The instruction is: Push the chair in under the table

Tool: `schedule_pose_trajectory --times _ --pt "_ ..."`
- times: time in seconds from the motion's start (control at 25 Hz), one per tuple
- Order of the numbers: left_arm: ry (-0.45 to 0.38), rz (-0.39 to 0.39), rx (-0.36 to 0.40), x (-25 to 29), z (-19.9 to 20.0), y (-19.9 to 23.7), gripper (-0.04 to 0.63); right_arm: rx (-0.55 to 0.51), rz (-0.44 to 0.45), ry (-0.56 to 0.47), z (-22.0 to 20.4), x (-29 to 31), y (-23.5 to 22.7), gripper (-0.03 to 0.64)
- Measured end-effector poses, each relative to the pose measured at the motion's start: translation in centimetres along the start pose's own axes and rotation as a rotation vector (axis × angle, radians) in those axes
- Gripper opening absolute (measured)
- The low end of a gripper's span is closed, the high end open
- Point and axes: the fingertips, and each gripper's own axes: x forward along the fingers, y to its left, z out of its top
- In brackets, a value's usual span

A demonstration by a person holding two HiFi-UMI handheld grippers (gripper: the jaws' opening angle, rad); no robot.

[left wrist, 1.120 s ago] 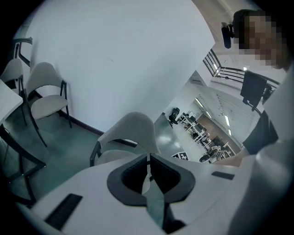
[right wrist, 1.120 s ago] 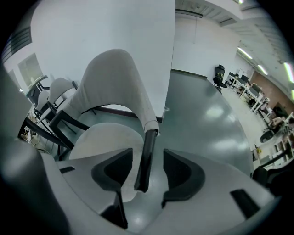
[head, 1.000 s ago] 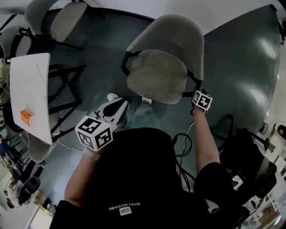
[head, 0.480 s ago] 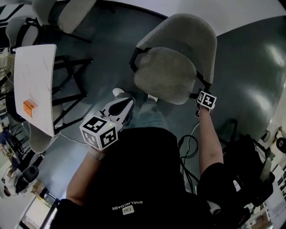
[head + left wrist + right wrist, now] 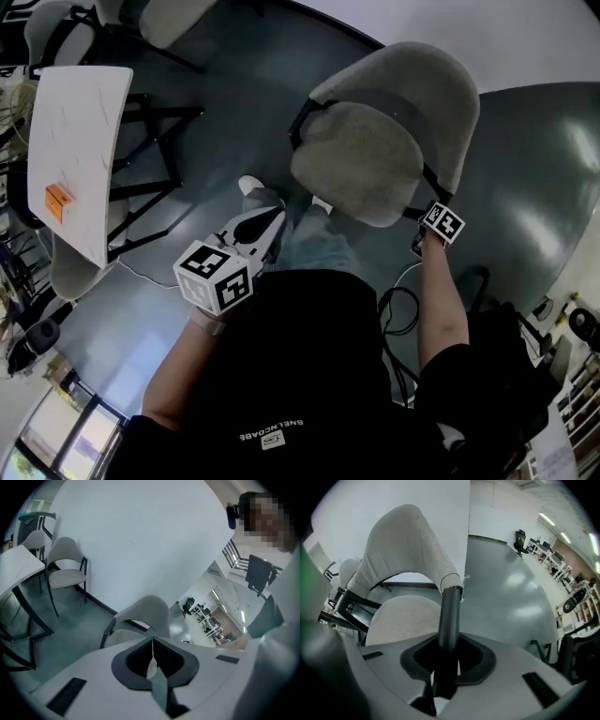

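"Where does the grey chair point(image 5: 375, 159) stand?"

"On the dark floor point(image 5: 225, 112) in front of the person, well apart from the white table point(image 5: 80, 122) at the left of the head view. It is not under the table."

"How many chairs are there?"

"Four in the head view. Besides that one there are three other chairs point(image 5: 178, 14): two at the top left, and one seat half under the table. One small orange block point(image 5: 58, 199) lies on the tabletop."

"And the grippers?"

"The right gripper point(image 5: 446, 656) is clamped on the chair's black frame tube point(image 5: 449, 611), and its jaws have just been closing round it. The left gripper point(image 5: 153, 656) has its jaws together on nothing."

"What has changed since a second ago?"

"The right jaws stood wider then. The chair is as far from the table as before."
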Motion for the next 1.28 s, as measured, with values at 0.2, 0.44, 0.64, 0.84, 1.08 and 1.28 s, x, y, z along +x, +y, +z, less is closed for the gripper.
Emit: schedule_pose_trajectory --times 0.2,0.44,0.64,0.84,1.08,1.28 --pt "-0.019 0.025 -0.049 -0.8 -0.9 1.1 0.006 0.021 -0.02 0.012 -0.3 0.0 -0.1 0.075" --pt "-0.042 0.042 -0.076 -1.6 -1.4 2.1 0.005 -0.012 -0.03 0.03 -0.2 0.2 0.1 0.075" --pt "-0.059 0.058 -0.098 -2.8 -2.1 2.9 0.005 -0.034 -0.051 0.059 -0.5 0.1 0.2 0.075" --pt "-0.078 0.077 -0.114 -4.4 -2.9 3.6 0.005 -0.024 -0.062 0.066 -1.2 -0.3 0.5 0.077" --pt "-0.11 0.105 -0.153 -7.1 -4.7 5.1 0.005 -0.023 -0.062 0.055 -2.0 -0.5 1.9 0.077" --pt "-0.126 0.107 -0.174 -9.1 -6.9 5.9 0.006 -0.008 -0.072 0.056 -3.6 -0.8 3.0 0.077"
